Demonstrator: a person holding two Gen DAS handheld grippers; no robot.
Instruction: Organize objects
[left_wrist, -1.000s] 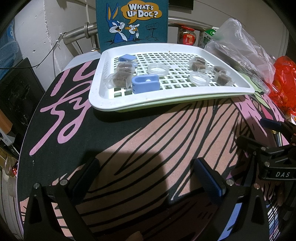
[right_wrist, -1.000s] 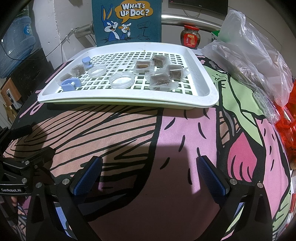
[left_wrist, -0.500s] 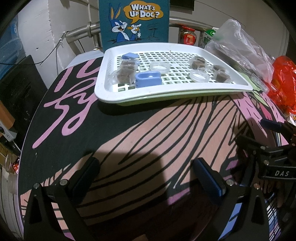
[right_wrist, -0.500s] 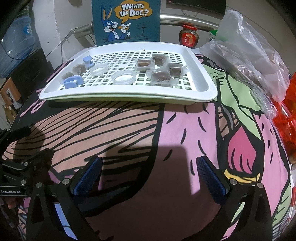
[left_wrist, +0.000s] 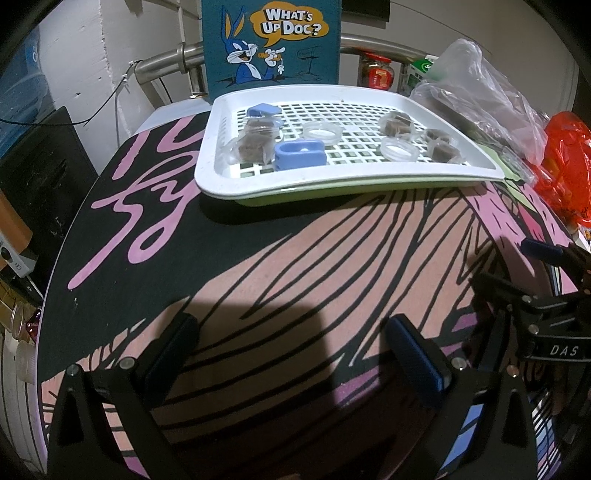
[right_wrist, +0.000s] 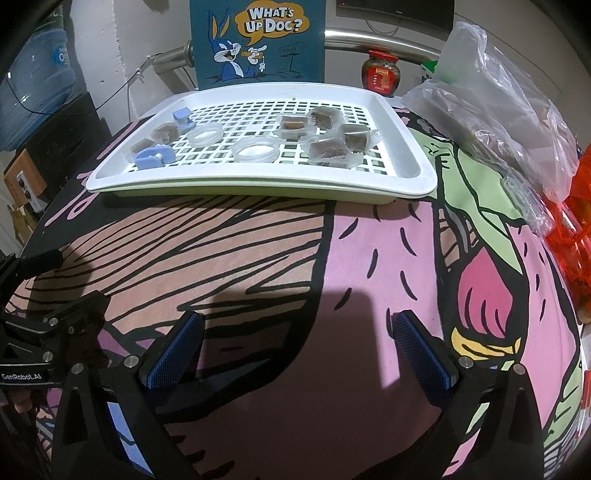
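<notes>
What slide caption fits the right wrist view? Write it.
Open right gripper hovers over cartoon-print cloth, facing white tray of wrapped snacks.

Two low wrist views side by side, facing the shared tray (left_wrist: 258, 192) (right_wrist: 258, 192)

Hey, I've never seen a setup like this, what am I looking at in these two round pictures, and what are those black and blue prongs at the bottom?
Each picture comes from a fisheye camera mounted on a handheld two-finger gripper; a person holds one in each hand. The prongs are the gripper's own fingers. One view looks along the left gripper, the other along the right gripper. Both are open and hold nothing, hovering over a table covered by a cartoon-printed cloth. Each gripper also shows at the edge of the other's view.

Ahead sits a white slotted tray. In it lie two small clear round dishes, two blue plastic pieces and several clear-wrapped brown cubes. Behind it stands a cartoon rabbit poster, with a clear plastic bag to the right.
</notes>
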